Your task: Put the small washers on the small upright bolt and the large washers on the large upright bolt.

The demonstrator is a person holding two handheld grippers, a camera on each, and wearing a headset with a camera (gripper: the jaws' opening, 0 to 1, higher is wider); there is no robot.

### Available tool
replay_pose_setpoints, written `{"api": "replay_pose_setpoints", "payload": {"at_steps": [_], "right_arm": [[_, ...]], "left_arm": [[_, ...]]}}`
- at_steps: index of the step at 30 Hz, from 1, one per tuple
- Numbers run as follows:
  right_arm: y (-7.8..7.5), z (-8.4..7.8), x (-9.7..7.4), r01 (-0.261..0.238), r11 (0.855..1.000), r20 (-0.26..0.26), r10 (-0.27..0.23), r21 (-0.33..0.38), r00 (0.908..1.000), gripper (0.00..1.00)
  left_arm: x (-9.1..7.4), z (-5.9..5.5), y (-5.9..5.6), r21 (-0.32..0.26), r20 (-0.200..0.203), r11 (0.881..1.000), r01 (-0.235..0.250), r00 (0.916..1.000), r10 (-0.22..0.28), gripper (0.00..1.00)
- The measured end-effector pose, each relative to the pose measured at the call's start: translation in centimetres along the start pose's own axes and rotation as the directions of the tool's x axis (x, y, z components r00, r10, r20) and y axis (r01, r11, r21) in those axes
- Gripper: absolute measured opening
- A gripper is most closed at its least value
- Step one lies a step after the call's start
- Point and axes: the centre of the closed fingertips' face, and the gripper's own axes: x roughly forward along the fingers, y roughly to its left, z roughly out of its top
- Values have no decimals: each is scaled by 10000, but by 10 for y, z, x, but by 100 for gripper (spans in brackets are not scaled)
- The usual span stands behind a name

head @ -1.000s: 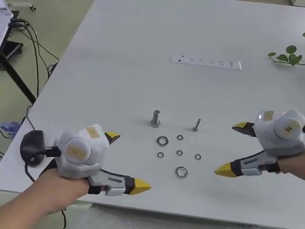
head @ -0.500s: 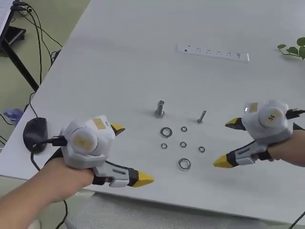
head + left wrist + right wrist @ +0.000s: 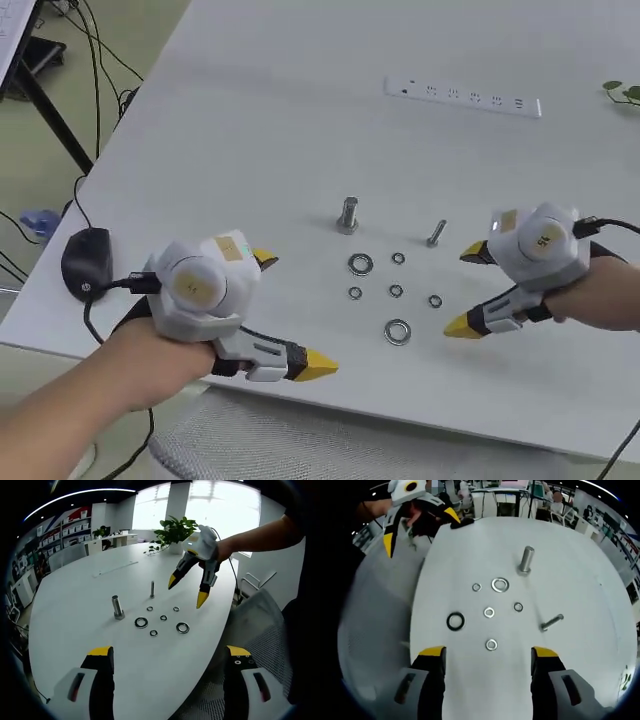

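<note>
Head view looks down on table (image 3: 250, 120); gripper views face inward, sharing washers (image 3: 360, 264).

Bright, even daylight from blown-out windows (image 3: 220, 505), faint soft shadows on the table (image 3: 300, 150), gripper views bending at edges.

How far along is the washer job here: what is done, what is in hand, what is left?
Nothing looks done: the large bolt and small bolt both carry no washers. Nothing is in hand: the left gripper and right gripper are open and empty, either side of the washers. Left: two large washers and four small washers lie loose on the table.
</note>
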Motion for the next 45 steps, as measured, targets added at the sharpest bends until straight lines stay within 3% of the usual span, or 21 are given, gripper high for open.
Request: {"api": "replay_pose_setpoints", "payload": {"at_steps": [7, 20, 35, 45], "right_arm": [[3, -6, 15, -289, 9970, -623, 244, -722, 9978, 66], [2, -12, 27, -338, 9918, -1008, 214, -1232, 9947, 56], [-2, -11, 32, -373, 9925, -1185, 233, -1166, 9927, 38], [-2, -8, 32, -315, 9923, -1200, 170, -1200, 9926, 32]], "left_arm": [[-1, 0, -1, 38, -41, 10000, 30, 10000, -30, 90], [-1, 0, 0, 63, -78, 9999, 90, 9999, -89, 89], [-4, -1, 4, -38, -90, 10000, 79, 9999, -79, 85], [-4, 2, 6, -78, 74, 10000, -12, 10000, 12, 83]]}}
